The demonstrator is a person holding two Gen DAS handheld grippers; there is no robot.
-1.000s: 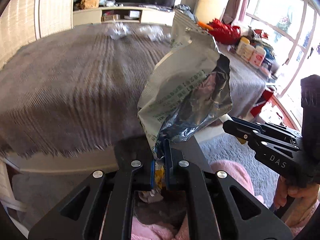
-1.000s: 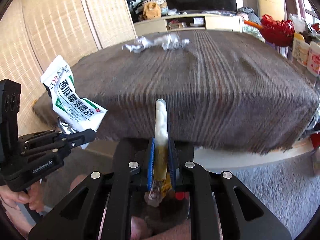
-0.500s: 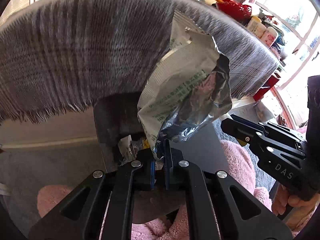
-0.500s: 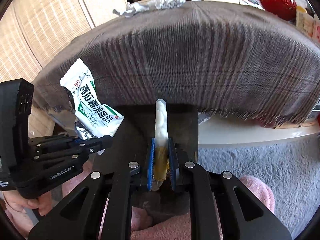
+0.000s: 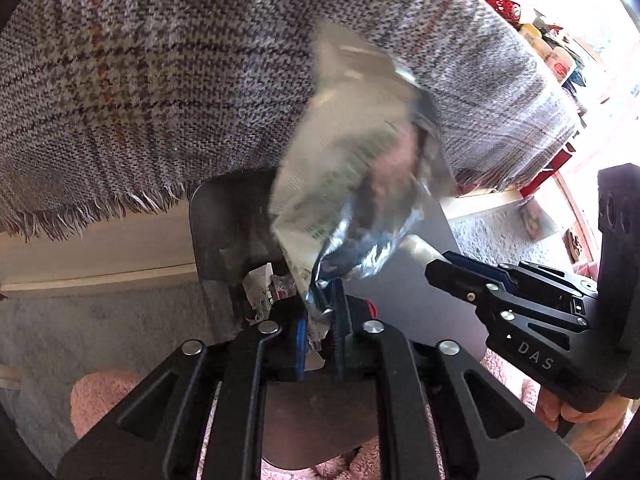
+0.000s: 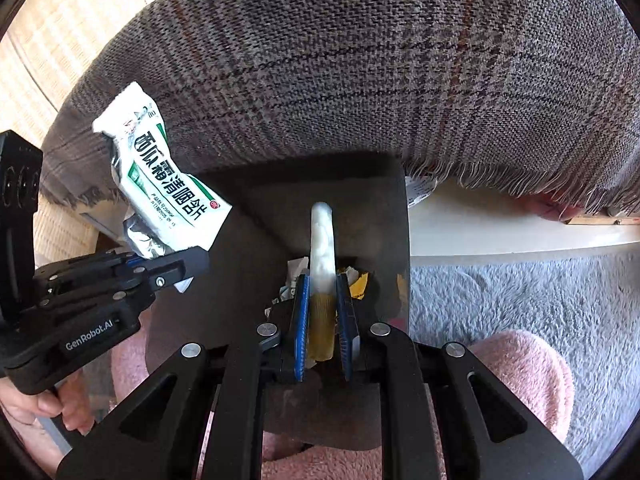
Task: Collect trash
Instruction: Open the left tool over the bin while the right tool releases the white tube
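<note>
1. We hold two black claws over a dark, square-mouthed bin (image 6: 256, 220) set below the fringed edge of a grey plaid woven cloth (image 6: 400, 60) draping the tabletop.
2. Our left claw (image 5: 320, 320) pinches the bottom corner of a crinkled sachet (image 5: 360, 152), white printed paper outside and silver foil inside, torn open and standing up from the blue pads, blurred in the left view.
3. Our right claw (image 6: 324, 320) is clamped narrow on a slim tube (image 6: 322, 264), amber at the base and whitish toward its rounded tip, pointing straight out between the pads.
4. The bin holds scraps (image 6: 356, 280) of white paper and a yellow piece, just beyond the tube.
5. Grey shaggy carpet (image 6: 520, 304) lies beside the bin.
</note>
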